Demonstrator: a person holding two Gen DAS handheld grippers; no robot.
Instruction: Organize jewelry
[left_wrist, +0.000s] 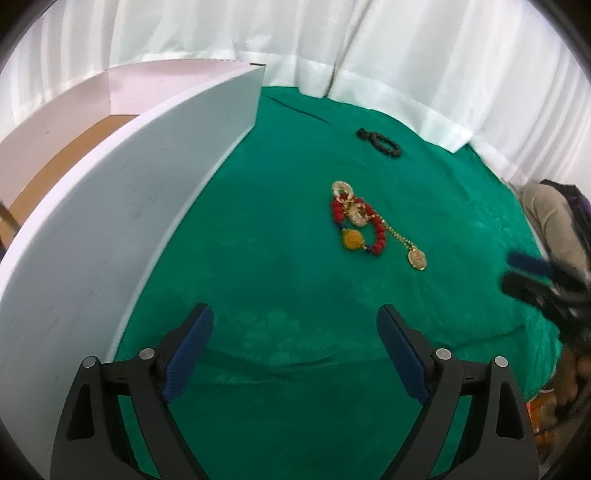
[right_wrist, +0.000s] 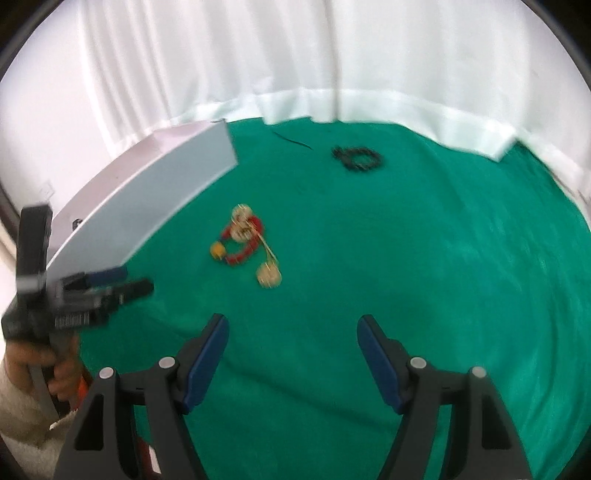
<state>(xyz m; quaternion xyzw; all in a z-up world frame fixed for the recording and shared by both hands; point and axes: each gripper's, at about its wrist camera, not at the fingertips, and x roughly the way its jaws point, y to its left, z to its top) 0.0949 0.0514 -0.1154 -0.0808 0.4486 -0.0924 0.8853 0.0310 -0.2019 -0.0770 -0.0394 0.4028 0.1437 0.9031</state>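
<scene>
A small heap of jewelry lies on the green cloth: a red bead bracelet (left_wrist: 376, 236) (right_wrist: 243, 251) with a yellow bead (left_wrist: 352, 240), gold rings (left_wrist: 343, 188) and a gold chain with a round pendant (left_wrist: 417, 259) (right_wrist: 269, 276). Farther back lies a black bead bracelet (left_wrist: 380, 142) (right_wrist: 358, 158). My left gripper (left_wrist: 295, 325) hovers open over bare cloth in front of the heap, next to the white box (left_wrist: 110, 221) (right_wrist: 147, 206). My right gripper (right_wrist: 291, 332) is open and empty too, also short of the heap. Each gripper shows blurred at the edge of the other's view.
The white box, with a brown floor (left_wrist: 74, 155) inside, stands along the left side of the cloth. White curtains (left_wrist: 369, 48) hang behind the table. A hand in a pale sleeve (right_wrist: 22, 402) holds the left gripper. The table's right edge (left_wrist: 539, 243) is near.
</scene>
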